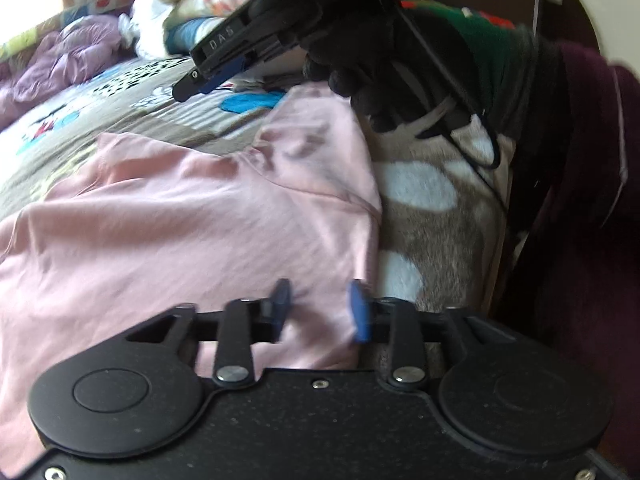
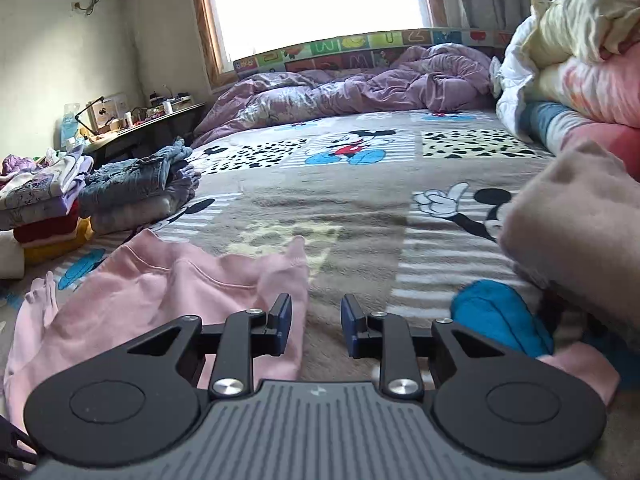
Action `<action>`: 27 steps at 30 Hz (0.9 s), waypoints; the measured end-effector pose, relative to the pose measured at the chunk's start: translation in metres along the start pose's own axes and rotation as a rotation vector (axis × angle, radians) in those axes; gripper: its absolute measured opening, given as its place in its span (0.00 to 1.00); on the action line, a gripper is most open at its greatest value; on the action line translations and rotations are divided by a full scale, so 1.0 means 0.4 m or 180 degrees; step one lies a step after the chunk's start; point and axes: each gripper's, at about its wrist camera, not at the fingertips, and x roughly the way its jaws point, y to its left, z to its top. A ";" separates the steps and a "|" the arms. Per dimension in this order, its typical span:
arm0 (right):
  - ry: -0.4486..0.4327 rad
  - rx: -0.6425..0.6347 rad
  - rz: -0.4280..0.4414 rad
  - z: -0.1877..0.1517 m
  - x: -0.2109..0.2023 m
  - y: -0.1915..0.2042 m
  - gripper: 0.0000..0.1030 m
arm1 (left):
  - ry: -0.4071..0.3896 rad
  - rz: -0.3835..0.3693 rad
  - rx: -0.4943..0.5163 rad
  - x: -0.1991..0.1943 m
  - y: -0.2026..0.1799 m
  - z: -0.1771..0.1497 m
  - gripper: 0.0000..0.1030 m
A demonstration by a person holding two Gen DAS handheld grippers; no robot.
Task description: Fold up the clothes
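Left gripper [image 1: 320,306] jaws apart over pink shirt [image 1: 180,220], gripping nothing; right gripper [image 2: 314,326] jaws apart, empty, above bed [image 2: 340,208].

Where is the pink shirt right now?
The pink shirt lies flat on the cartoon mouse blanket, low and left in the right wrist view, just ahead of the folded clothes stacks.

A pale pink, soft cotton sweatshirt [image 1: 200,220] lies spread and lightly wrinkled on the cartoon-print bed blanket, its ribbed neckline [image 2: 188,268] facing up, one edge rumpled upward.
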 end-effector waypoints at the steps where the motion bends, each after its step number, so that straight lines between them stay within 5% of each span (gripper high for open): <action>1: 0.0009 0.0021 0.0010 0.008 0.010 0.004 0.28 | -0.0034 -0.0068 -0.0076 -0.013 0.008 0.006 0.59; 14: -0.0059 0.0359 0.0094 0.091 0.119 0.007 0.36 | -0.0796 -0.0861 -0.1138 -0.223 0.204 0.059 0.64; 20: -0.0092 0.0420 0.0084 0.111 0.134 -0.004 0.40 | -0.1126 0.0014 -0.1862 -0.276 0.392 0.042 0.64; 27: 0.0082 0.0456 0.0060 0.096 0.203 0.004 0.41 | -0.1077 0.0848 -0.2238 -0.250 0.602 0.049 0.64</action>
